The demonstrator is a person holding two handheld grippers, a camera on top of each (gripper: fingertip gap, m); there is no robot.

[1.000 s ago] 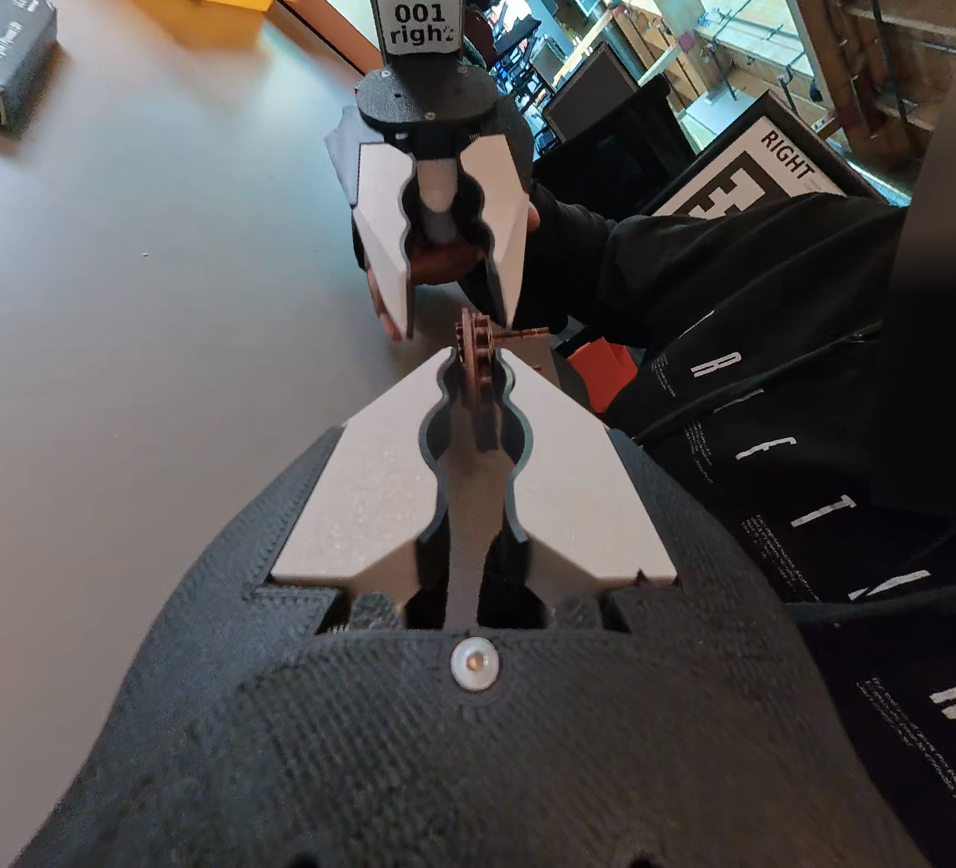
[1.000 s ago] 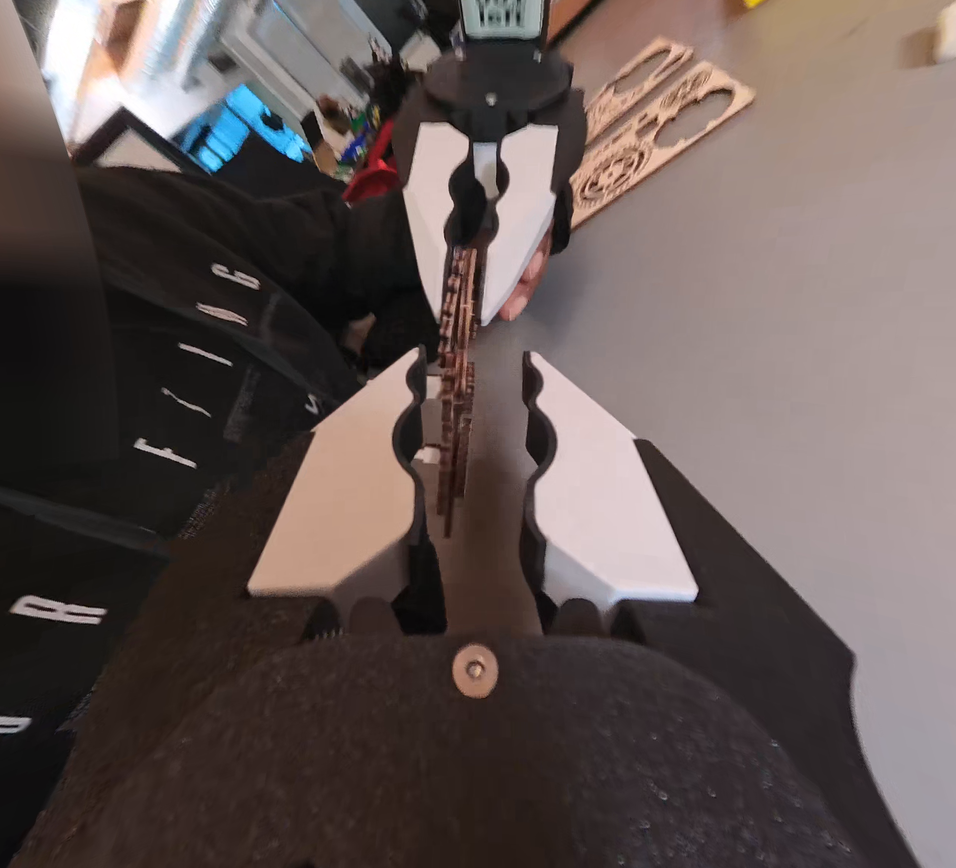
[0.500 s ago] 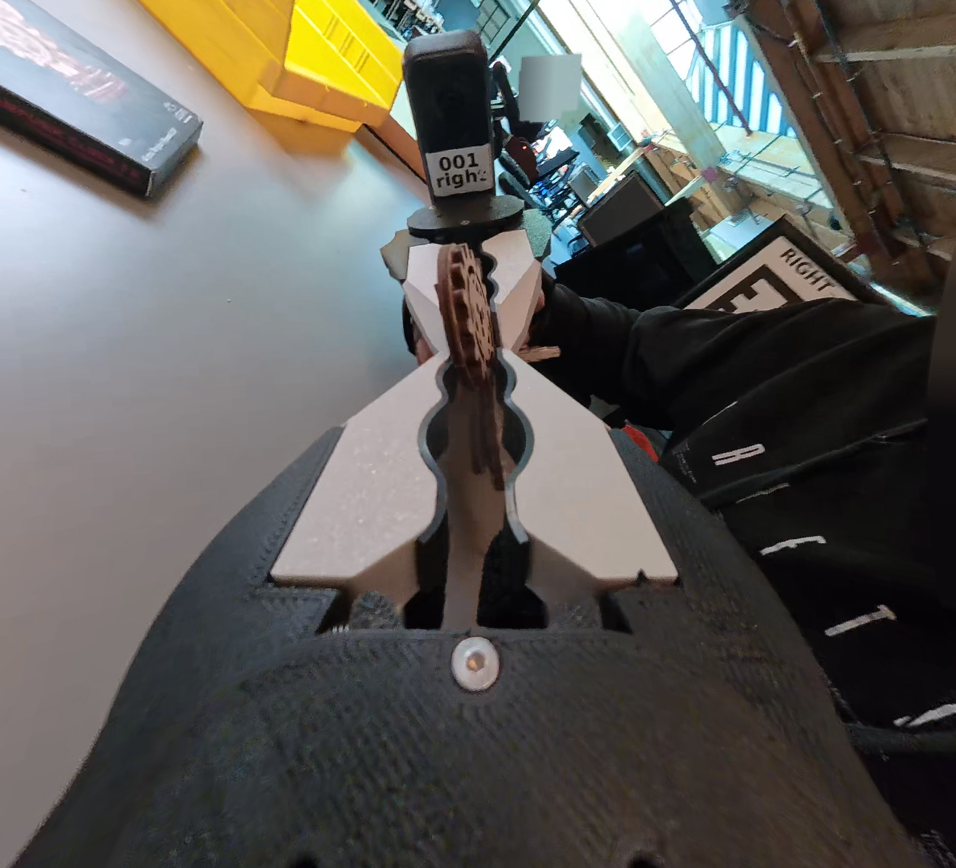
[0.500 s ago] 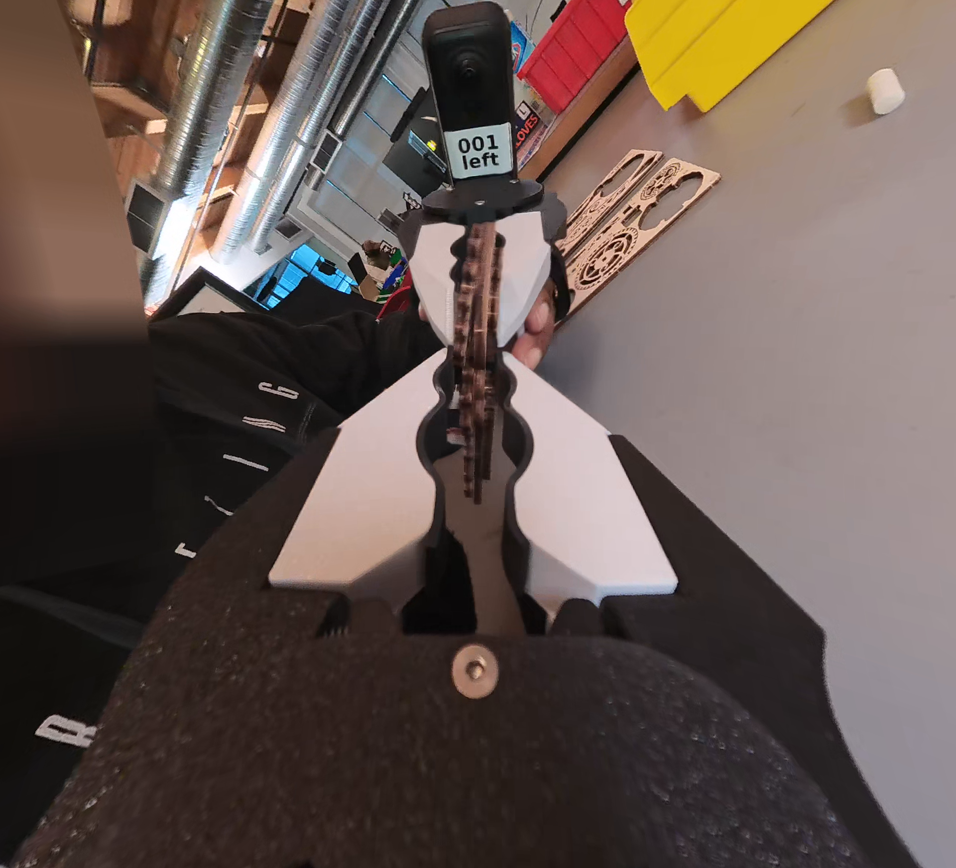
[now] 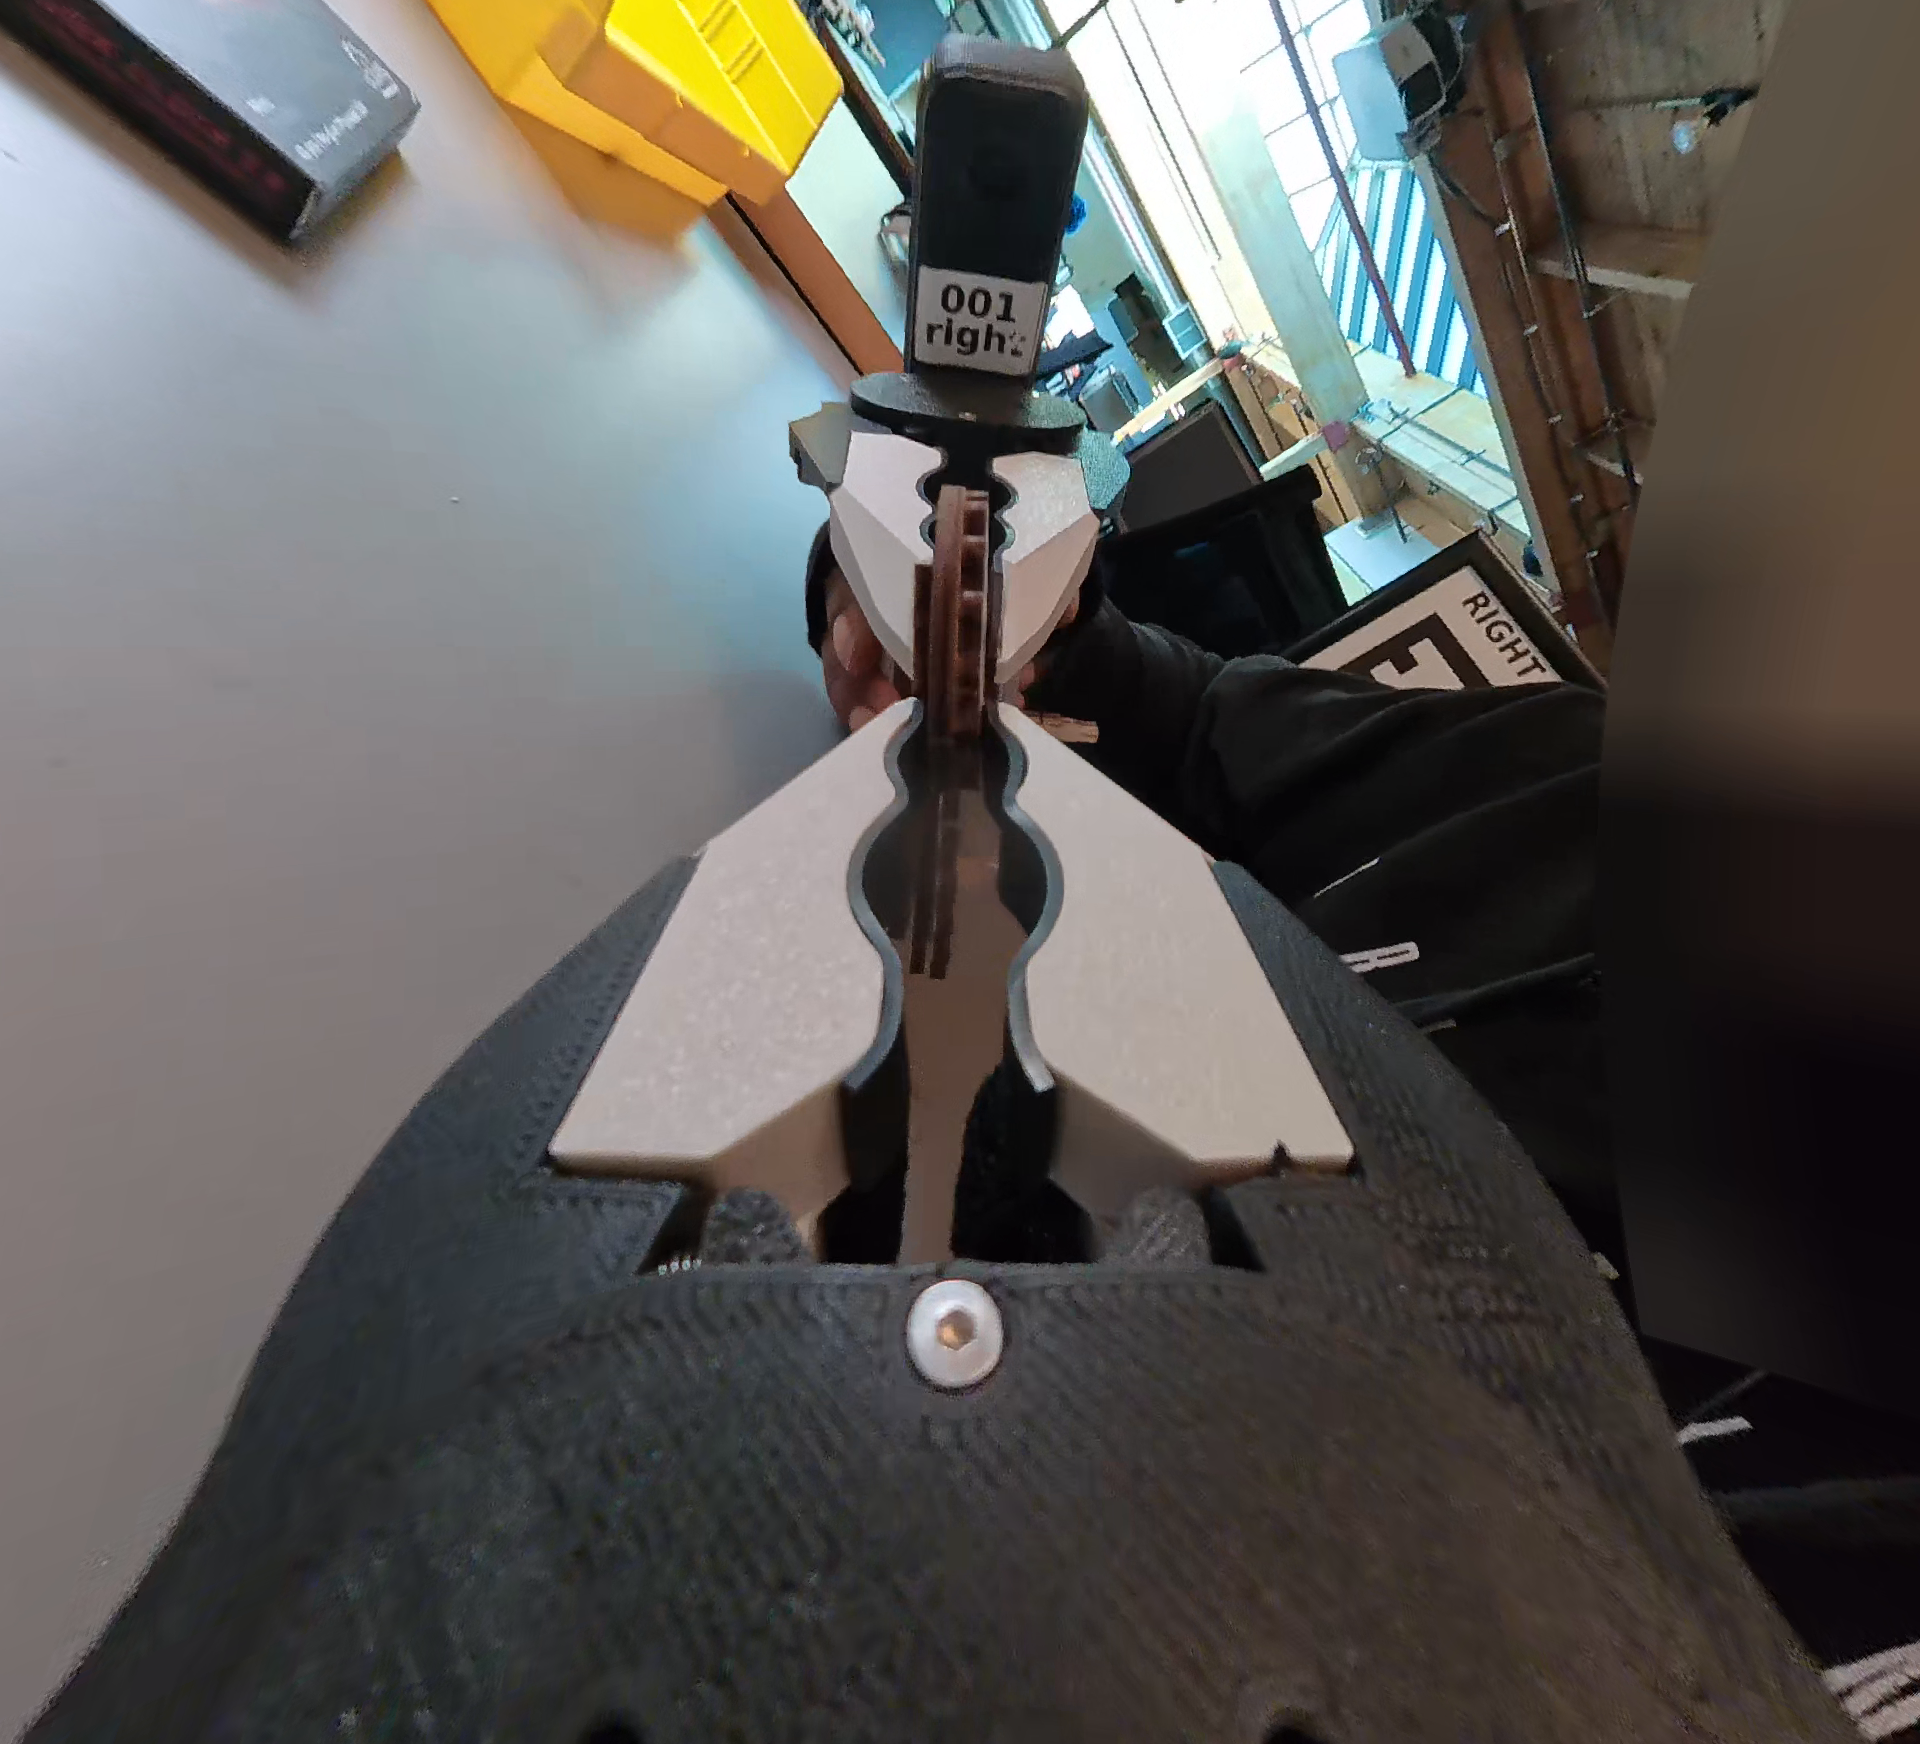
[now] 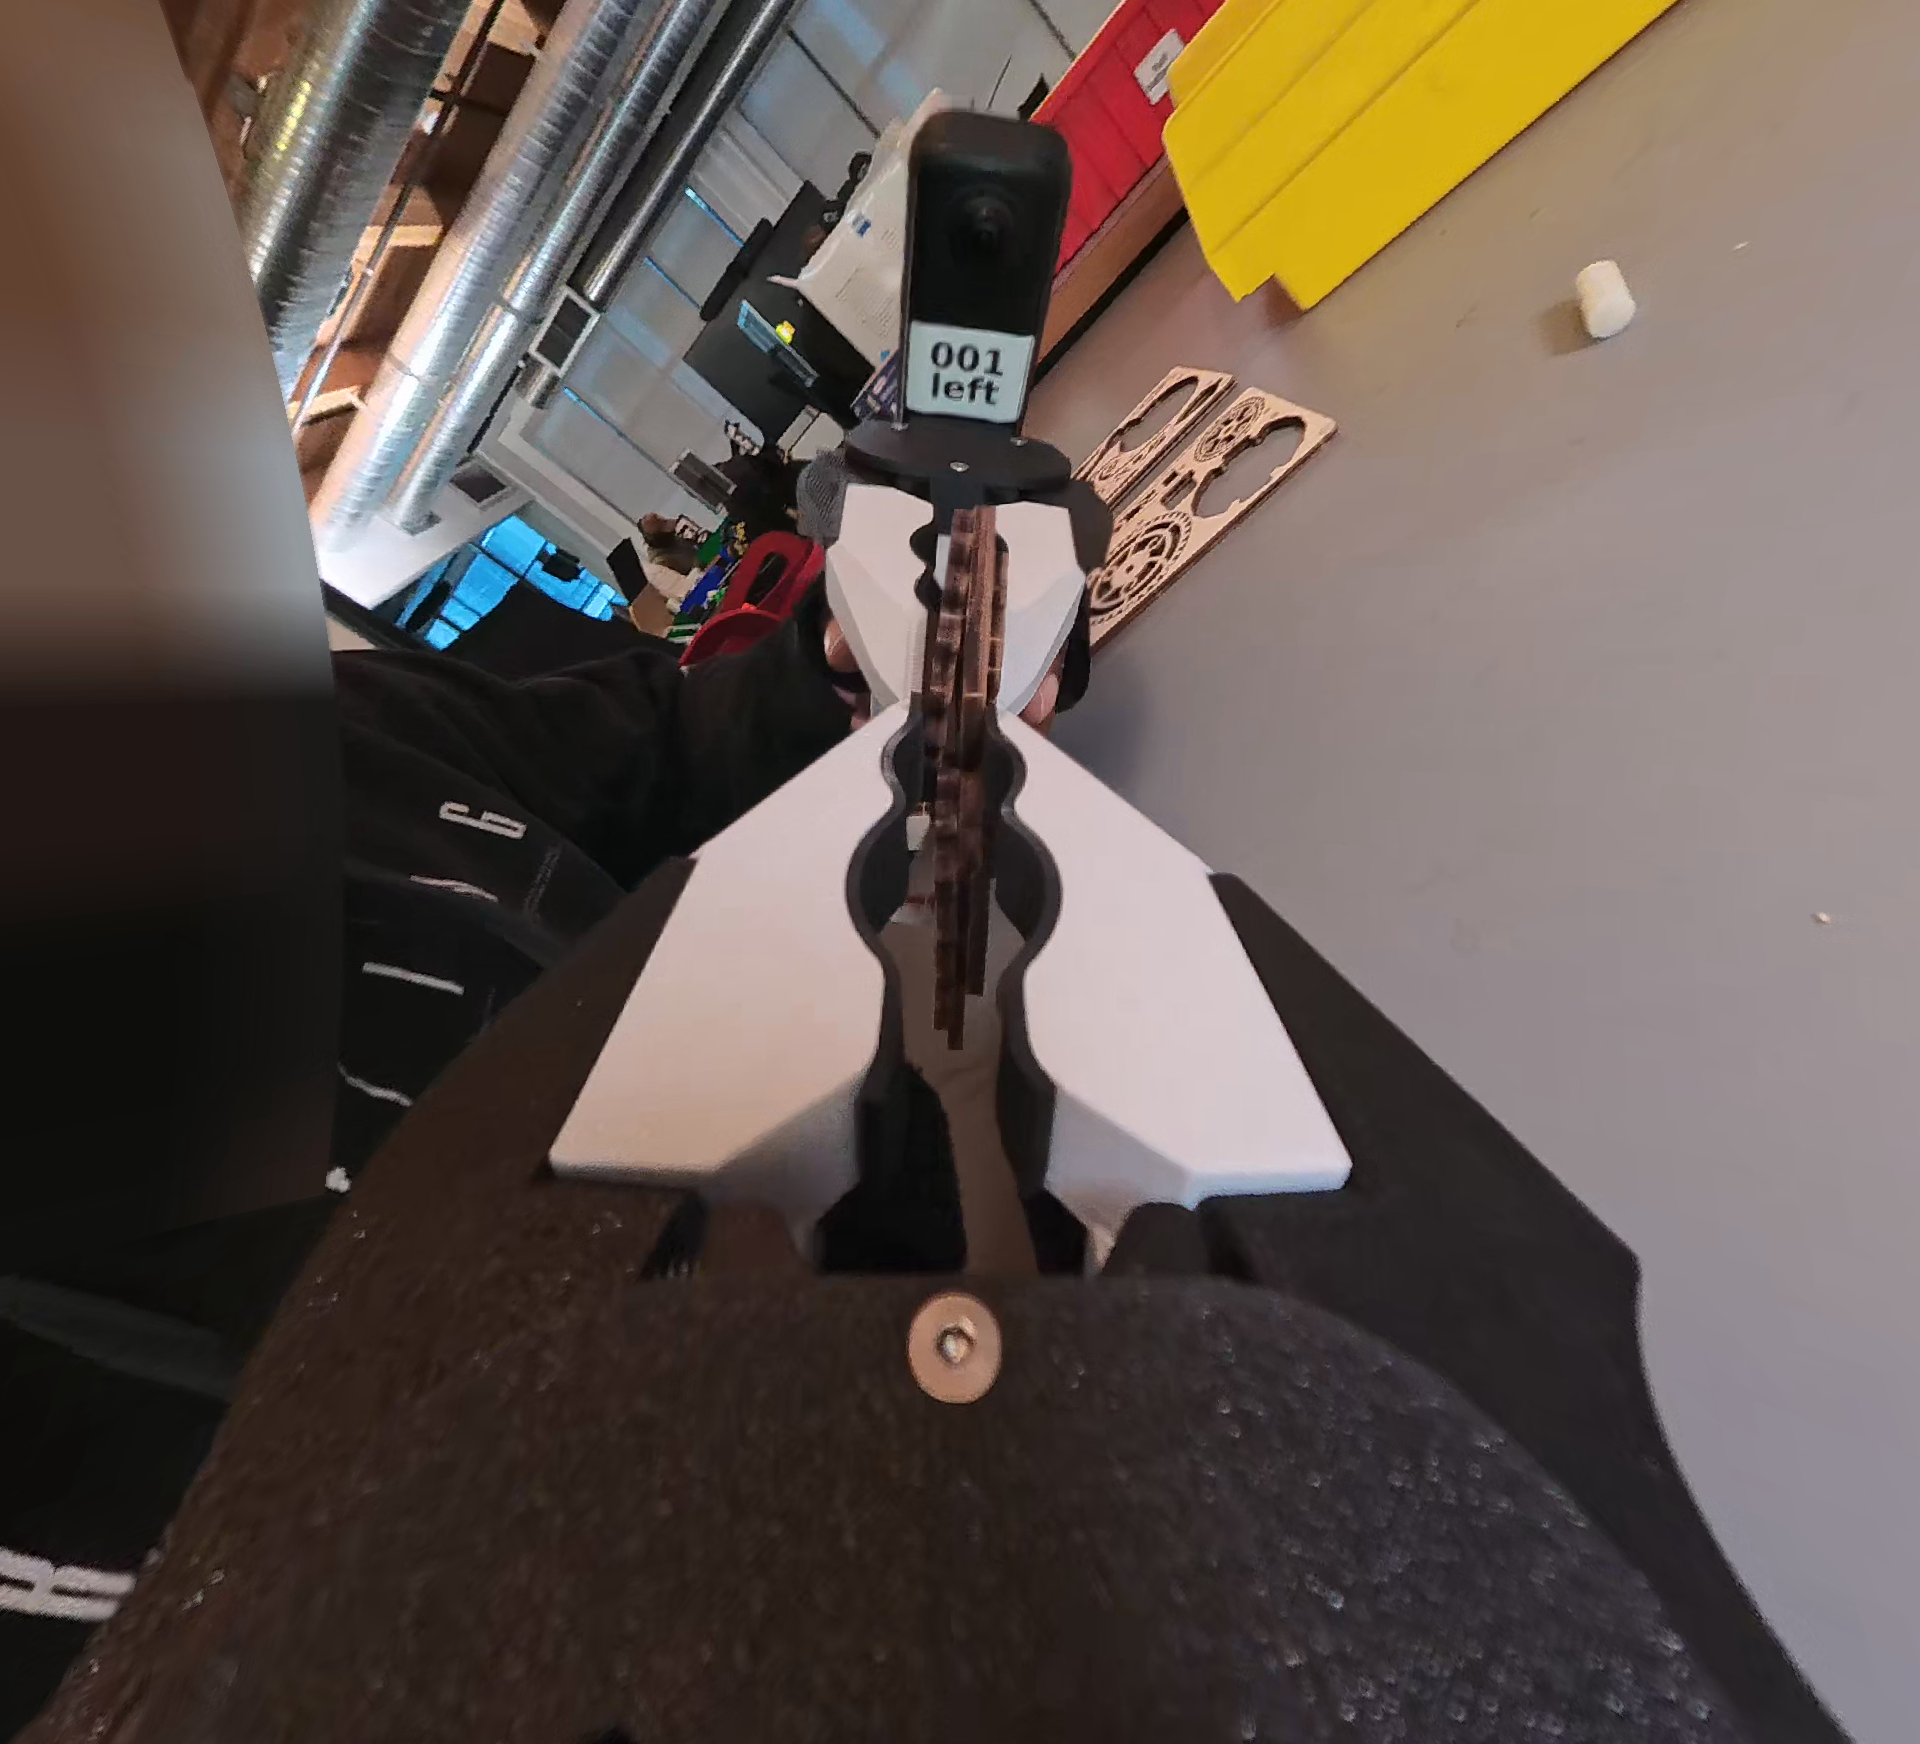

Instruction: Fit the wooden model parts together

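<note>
Wooden model parts (image 5: 951, 655), stacked brown toothed discs seen edge-on, hang above the grey table (image 5: 364, 603), pinched from opposite ends by the left gripper (image 5: 954, 726) and right gripper (image 6: 956, 738), tips nearly meeting. Open tabletop lies below; a yellow bin (image 5: 623, 11), black box (image 5: 177, 32), cut-out wooden sheets (image 6: 1195, 489) and a small white cylinder (image 6: 1605, 312) sit well apart.

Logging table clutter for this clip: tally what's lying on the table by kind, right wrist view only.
Yellow bins: 2
Red bin: 1
Laser-cut wooden sheets: 2
Small white cylinder: 1
Total: 6
</note>
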